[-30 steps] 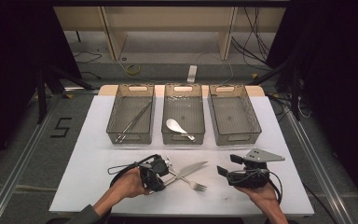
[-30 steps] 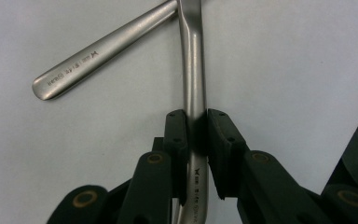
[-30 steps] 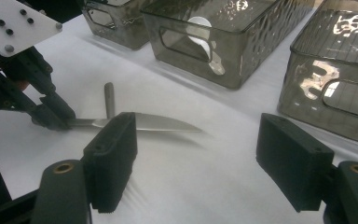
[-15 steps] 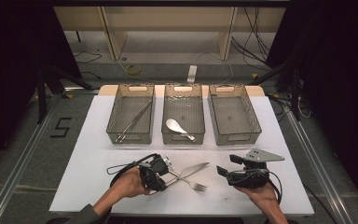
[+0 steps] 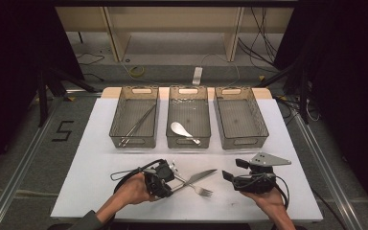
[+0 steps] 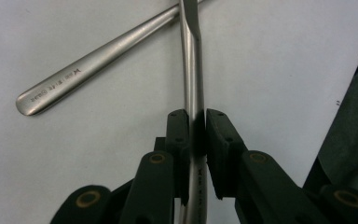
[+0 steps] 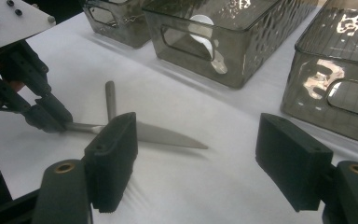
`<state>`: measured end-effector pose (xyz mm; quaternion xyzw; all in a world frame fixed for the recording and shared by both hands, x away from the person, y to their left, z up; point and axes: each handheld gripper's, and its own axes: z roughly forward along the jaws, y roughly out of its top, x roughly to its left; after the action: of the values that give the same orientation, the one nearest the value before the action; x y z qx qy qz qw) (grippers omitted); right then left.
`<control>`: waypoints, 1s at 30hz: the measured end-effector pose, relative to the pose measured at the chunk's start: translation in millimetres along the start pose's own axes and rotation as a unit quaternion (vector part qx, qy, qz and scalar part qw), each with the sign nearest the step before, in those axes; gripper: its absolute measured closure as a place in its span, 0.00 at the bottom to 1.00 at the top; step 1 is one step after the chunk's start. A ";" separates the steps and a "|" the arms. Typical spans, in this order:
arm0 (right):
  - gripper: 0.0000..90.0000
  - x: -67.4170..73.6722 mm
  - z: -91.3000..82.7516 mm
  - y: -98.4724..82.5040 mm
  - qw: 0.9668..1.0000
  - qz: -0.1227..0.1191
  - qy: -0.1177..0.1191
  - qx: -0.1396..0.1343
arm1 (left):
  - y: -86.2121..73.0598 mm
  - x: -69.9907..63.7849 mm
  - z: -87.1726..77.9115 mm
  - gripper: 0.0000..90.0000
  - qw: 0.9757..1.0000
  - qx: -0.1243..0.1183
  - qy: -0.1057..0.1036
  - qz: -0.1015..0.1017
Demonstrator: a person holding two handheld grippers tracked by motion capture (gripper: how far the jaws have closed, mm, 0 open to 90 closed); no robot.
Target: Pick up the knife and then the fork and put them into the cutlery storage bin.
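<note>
So far I've got chopsticks (image 5: 136, 123) in the left bin (image 5: 116, 125) and a spoon (image 5: 183, 131) in the middle bin (image 5: 170, 122), my left gripper (image 6: 197, 133) is clamping the knife (image 5: 202, 176) handle on the table (image 5: 96, 158), fork (image 5: 199, 189) untouched, right gripper (image 7: 205, 163) idle and released.

Bare desk (image 5: 100, 167) surrounds my jaws; crossed knife (image 5: 199, 177) and fork (image 5: 197, 189) lie between them; three bins (image 5: 189, 142) block ahead.
</note>
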<state>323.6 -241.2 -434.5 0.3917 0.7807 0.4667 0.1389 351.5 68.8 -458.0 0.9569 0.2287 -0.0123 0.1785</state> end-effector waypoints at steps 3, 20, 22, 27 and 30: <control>0.34 1.9 -0.1 0.6 1.000 -0.004 0.003 -0.002 | 0.7 0.1 -3.5 0.93 1.000 -0.006 -0.010 -0.002; 0.35 22.0 10.7 6.9 0.997 -0.056 0.043 0.009 | 2.3 -2.0 -17.2 0.93 0.999 -0.037 -0.021 0.001; 0.35 27.0 14.0 8.5 0.996 -0.070 0.049 0.014 | 2.5 -2.0 -18.6 0.93 0.999 -0.039 -0.022 0.001; 0.37 46.1 26.3 12.8 0.988 -0.131 0.073 0.032 | 3.4 -2.7 -23.9 0.93 0.999 -0.043 -0.028 0.003; 0.39 59.8 35.9 14.5 0.980 -0.172 0.088 0.052 | 3.9 -4.0 -26.3 0.93 0.998 -0.047 -0.031 0.006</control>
<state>312.4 -170.9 -432.4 0.2157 0.8687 0.4272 0.1274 348.2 72.9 -431.7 0.9478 0.2180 -0.0297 0.2306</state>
